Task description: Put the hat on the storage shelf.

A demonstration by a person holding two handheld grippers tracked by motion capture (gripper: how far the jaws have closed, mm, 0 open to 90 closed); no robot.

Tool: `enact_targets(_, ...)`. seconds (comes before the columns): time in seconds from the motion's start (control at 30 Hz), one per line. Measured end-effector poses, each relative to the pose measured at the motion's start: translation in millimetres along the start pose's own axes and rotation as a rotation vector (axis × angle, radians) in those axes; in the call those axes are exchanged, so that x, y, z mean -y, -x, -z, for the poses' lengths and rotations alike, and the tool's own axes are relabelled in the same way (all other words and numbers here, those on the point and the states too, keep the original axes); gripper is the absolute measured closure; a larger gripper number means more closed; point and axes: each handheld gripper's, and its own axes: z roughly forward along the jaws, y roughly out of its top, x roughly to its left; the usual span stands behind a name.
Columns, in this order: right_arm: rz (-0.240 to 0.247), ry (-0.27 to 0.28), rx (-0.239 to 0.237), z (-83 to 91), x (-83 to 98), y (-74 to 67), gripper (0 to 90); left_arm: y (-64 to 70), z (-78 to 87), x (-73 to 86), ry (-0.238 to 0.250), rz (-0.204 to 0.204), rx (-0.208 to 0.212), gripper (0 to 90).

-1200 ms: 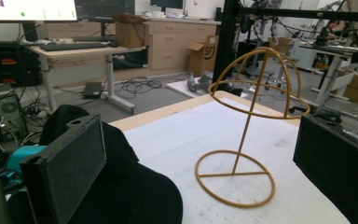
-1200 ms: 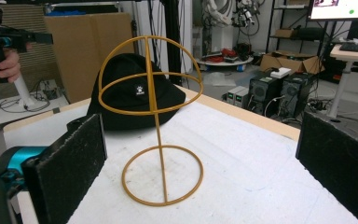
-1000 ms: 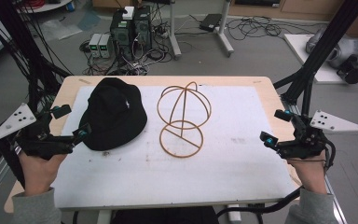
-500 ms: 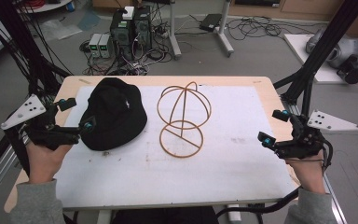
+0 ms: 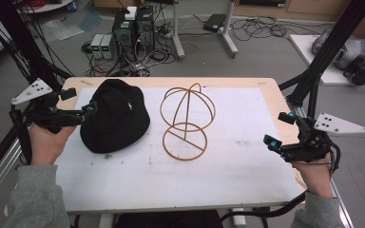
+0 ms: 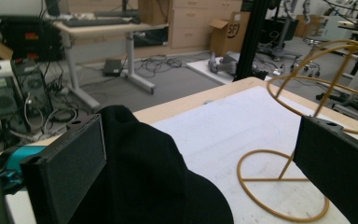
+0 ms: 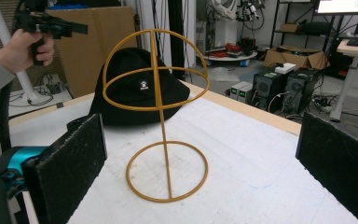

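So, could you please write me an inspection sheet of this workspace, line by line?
Surface: white mat on a wooden table, faint marks.
Job's things: black hat lying flat; wire hat stand upright beside it, apart.
Clutter: nothing seen.
Grippers: left gripper open at the hat's edge; right gripper open, at the table's right edge.
Cables: black cable under the front edge.
Surroundings: computers and loose wires on the floor.

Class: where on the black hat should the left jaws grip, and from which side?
Probably the soft brim edge of the black hat nearest the left gripper, coming in from the hat's left: thin cloth there fits between the open jaws, while the crown is rounded and bulky.
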Motion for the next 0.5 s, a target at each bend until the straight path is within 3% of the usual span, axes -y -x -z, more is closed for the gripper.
enact_targets(0.13,0.004,0.001,-0.008,-0.3,-0.5,-0.4,0.8,-3.7,-12.2,-0.9,-0.025,-0.005,-0.016,2.6)
enact_targets(0.27,0.0,-0.003,-0.012,-0.8,-0.8,-0.6,0.8,-14.8,-26.6,-0.6,-0.038,0.024,-0.04,2.6)
enact_targets(0.5,-0.01,-0.006,-0.016,-2.0,0.8,3.1,0.8,-28.4,-40.1,-3.2,-0.051,0.05,-0.044,2.6)
